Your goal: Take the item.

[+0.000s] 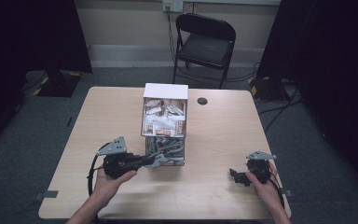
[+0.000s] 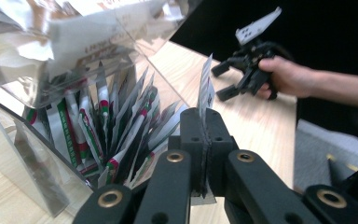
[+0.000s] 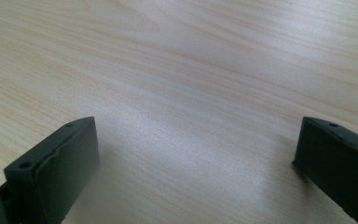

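A clear two-tier box (image 1: 164, 126) stands mid-table, white and brown sachets in its upper bin, green and red striped sachets (image 2: 107, 135) upright in the lower one. At the box's lower front opening my left gripper (image 1: 156, 161) is shut on one thin white sachet (image 2: 206, 88), which sticks up from between the closed jaws just outside the bin. In the left gripper view the left gripper (image 2: 204, 119) pinches the packet's lower edge. My right gripper (image 1: 235, 176) rests near the table's front right, jaws open over bare wood (image 3: 196, 154), and is seen farther off too (image 2: 226, 79).
The wooden table (image 1: 223, 135) has a small black round cap (image 1: 202, 101) behind the box. A black folding chair (image 1: 204, 44) stands beyond the far edge. Dark curtains flank the room, and cables run across the floor at right.
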A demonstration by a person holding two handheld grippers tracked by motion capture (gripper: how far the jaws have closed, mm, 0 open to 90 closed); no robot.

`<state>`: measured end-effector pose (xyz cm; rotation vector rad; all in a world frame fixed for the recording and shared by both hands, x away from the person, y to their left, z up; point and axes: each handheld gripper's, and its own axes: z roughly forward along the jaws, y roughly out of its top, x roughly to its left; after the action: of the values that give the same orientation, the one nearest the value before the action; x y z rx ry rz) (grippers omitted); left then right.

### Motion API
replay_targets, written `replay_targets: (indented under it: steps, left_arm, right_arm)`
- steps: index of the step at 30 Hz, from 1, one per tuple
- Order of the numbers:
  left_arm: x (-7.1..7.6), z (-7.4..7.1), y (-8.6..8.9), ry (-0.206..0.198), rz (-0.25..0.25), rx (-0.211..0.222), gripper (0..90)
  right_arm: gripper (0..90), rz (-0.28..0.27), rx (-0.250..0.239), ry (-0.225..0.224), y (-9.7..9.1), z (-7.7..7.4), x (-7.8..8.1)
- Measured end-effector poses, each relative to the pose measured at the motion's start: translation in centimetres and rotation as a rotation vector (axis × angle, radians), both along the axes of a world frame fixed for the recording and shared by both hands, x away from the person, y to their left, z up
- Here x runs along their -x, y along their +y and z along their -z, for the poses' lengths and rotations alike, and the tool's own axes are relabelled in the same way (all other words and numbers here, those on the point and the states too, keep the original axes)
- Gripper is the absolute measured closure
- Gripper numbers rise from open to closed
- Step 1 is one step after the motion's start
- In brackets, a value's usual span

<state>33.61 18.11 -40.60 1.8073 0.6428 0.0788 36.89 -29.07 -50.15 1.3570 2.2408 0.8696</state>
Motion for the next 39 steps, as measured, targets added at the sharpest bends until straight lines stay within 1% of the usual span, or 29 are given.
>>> replay_targets:
  steps: [2, 3, 5, 11, 15, 17, 20, 24, 28, 31, 32, 36, 37, 39]
  left_arm:
    - [0.1, -0.3, 0.4, -0.013, -0.005, 0.001, 89.5]
    - [0.0, -0.5, 0.7, -0.009, -0.006, 0.008, 89.5]
    - [0.0, -0.7, 1.1, -0.017, -0.017, 0.0, 89.5]
    - [0.3, -1.6, 2.1, -0.028, -0.029, 0.018, 89.5]
    - [0.7, -1.8, 2.8, -0.027, -0.037, -0.002, 89.5]
    - [0.7, -1.9, 3.1, -0.024, -0.041, 0.0, 89.5]
    - [0.8, -2.2, 3.7, -0.026, -0.049, -0.014, 89.5]
    - [0.9, -2.6, 4.7, -0.028, -0.068, -0.005, 89.5]
    - [1.0, -3.0, 5.7, -0.031, -0.087, -0.011, 89.5]
    - [1.0, -3.1, 6.2, -0.033, -0.097, -0.005, 89.5]
    - [1.0, -3.1, 6.6, -0.032, -0.107, -0.008, 89.5]
    - [0.9, -2.8, 7.2, -0.023, -0.122, -0.022, 89.5]
    - [0.9, -2.8, 7.2, -0.023, -0.122, -0.022, 89.5]
    - [0.7, -2.6, 7.7, -0.017, -0.14, -0.021, 89.5]
  right_arm:
    - [0.0, 0.0, 0.0, 0.0, 0.0, 0.0, 0.0]
    - [0.0, 0.0, 0.0, 0.0, 0.0, 0.0, 0.0]
    - [0.0, 0.0, 0.0, 0.0, 0.0, 0.0, 0.0]
    - [0.0, -0.001, 0.0, 0.0, 0.0, 0.0, 0.0]
    - [0.0, -0.002, 0.0, 0.0, 0.0, 0.0, 0.0]
    - [0.0, -0.002, 0.0, 0.0, 0.0, 0.0, 0.0]
    - [0.0, -0.002, 0.0, 0.0, 0.0, 0.0, 0.0]
    - [0.0, -0.003, 0.0, 0.0, 0.0, 0.0, 0.0]
    - [0.0, -0.003, 0.001, 0.0, 0.0, 0.0, 0.0]
    - [0.0, -0.003, 0.0, 0.0, 0.0, 0.0, 0.0]
    - [0.0, -0.003, 0.001, 0.0, 0.0, 0.0, 0.0]
    - [0.0, -0.003, 0.001, 0.0, 0.0, 0.0, 0.0]
    - [0.0, -0.003, 0.001, 0.0, 0.0, 0.0, 0.0]
    - [0.0, -0.003, 0.001, 0.0, 0.0, 0.0, 0.0]
